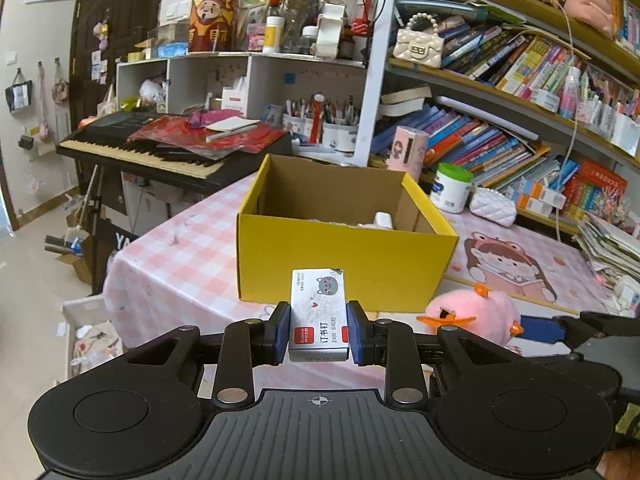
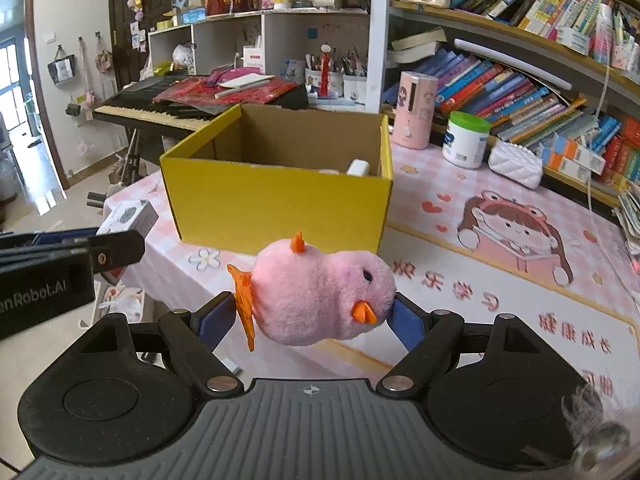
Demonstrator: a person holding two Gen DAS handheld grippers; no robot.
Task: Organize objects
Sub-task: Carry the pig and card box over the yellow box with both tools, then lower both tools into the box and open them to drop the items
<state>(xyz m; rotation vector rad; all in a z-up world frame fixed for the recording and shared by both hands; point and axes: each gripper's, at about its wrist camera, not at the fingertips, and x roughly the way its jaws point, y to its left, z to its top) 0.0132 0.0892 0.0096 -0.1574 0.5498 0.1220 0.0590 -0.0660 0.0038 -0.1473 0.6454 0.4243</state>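
Left claw (image 1: 319, 332) pinches the staple box (image 1: 318, 314) flat-sided; right claw (image 2: 314, 316) squeezes the pink plush duck (image 2: 320, 300). I'm holding both clear, yellow box (image 1: 344, 264) just ahead for dropping.

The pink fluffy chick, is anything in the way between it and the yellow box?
Nothing visible blocks it. The right gripper holds the pink chick above the table, just in front of the yellow box. The box's top is open; only its near wall must be cleared. The left gripper with its staples box is off to the side.

The yellow box (image 1: 344, 268) wall hides most contents.
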